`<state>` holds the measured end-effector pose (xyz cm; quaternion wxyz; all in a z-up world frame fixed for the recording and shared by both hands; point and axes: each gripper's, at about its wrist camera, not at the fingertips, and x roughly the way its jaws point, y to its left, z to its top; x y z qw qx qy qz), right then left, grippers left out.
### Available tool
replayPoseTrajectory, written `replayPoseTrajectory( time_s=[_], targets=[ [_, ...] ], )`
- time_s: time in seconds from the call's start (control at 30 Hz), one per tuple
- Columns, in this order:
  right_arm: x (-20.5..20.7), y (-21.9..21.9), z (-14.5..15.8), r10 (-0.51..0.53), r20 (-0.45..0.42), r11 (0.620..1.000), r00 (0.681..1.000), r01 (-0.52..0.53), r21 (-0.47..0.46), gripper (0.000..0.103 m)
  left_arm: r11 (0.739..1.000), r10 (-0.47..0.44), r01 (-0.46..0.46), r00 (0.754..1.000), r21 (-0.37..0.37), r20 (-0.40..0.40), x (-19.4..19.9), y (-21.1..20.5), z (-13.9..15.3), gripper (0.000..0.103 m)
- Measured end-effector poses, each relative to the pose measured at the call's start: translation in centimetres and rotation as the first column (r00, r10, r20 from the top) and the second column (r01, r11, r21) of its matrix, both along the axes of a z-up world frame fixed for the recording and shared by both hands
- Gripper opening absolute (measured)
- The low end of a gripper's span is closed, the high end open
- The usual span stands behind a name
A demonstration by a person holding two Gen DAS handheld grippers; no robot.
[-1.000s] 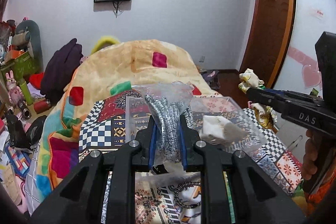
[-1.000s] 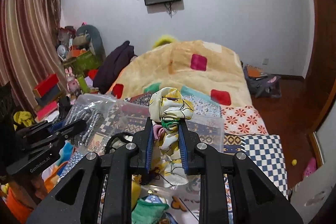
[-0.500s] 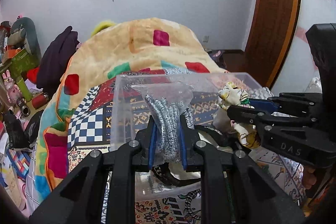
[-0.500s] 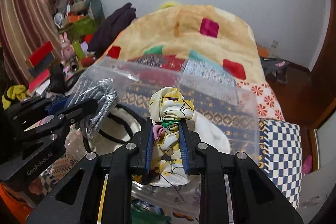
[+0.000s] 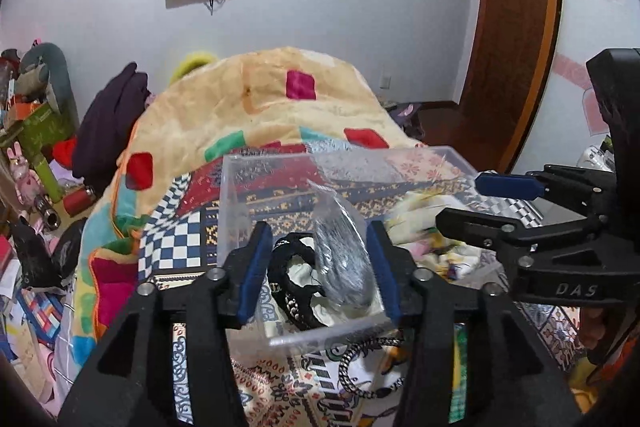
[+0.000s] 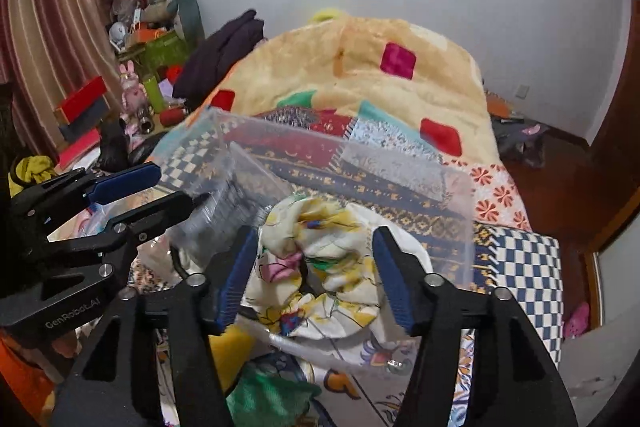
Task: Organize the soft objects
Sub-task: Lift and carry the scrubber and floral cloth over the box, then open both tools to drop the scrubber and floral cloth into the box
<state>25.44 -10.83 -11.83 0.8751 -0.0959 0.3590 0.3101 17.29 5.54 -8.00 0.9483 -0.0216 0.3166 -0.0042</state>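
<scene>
Soft stuff, all of it, and I judged it light and limp, the sort that sags and slides unless pinched at a thick fold. My left tongs (image 5: 316, 267) stood spread wide, holding nothing; between the blue pads and just past them lay the plastic bag of silvery cord (image 5: 342, 267), leaning inside the clear box (image 5: 280, 163), with a black braided band (image 5: 294, 281) beside it toward the left pad. That bag looked slippery, so I would take it across its bunched middle, not by the film. My right tongs (image 6: 314, 279) were also spread and empty, and the yellow flowered cloth (image 6: 320, 267) sat crumpled between their pads, resting in the same box on something white. I would grip it at the heaped centre, where the folds are thickest. Nearer me, under the right tongs, lay a green cloth (image 6: 268, 395) outside the box. Beyond the box spread the patchwork quilt (image 6: 360, 75).
</scene>
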Motion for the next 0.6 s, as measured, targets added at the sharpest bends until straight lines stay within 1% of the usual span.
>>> replayPoseTrajectory(
  time_s=[0.03,0.13,0.2,0.3,0.4,0.6],
  targets=[
    [-0.4,-0.5,0.5,-0.005,0.016,1.000,1.000,0.005,0.007,0.067,1.000,-0.002,0.002,1.000,-0.001,0.008,-0.3,-0.1,0.3,0.056],
    [-1.4,-1.4,1.4,-0.014,0.048,1.000,0.999,0.013,0.024,0.072,1.000,-0.012,0.012,0.999,-0.009,0.035,-1.6,-0.4,1.2,0.063],
    [-2.1,-2.1,1.8,-0.017,0.059,0.999,0.998,0.014,0.036,0.074,1.000,-0.018,0.019,0.999,-0.013,0.043,-2.3,-0.6,1.5,0.066],
    [-3.3,-3.2,2.0,-0.025,0.078,0.999,0.997,0.021,0.046,0.080,0.999,-0.035,0.036,0.998,-0.027,0.048,-3.4,-1.0,1.6,0.069],
    [-4.4,-4.0,1.8,-0.027,0.090,0.999,0.996,0.023,0.039,0.081,0.997,-0.056,0.058,0.998,-0.045,0.035,-4.3,-1.6,1.0,0.071],
    [-6.1,-4.6,-0.1,-0.015,0.068,1.000,0.998,0.015,0.005,0.081,0.994,-0.093,0.092,0.995,-0.066,-0.021,-5.0,-2.9,-1.1,0.071]
  ],
)
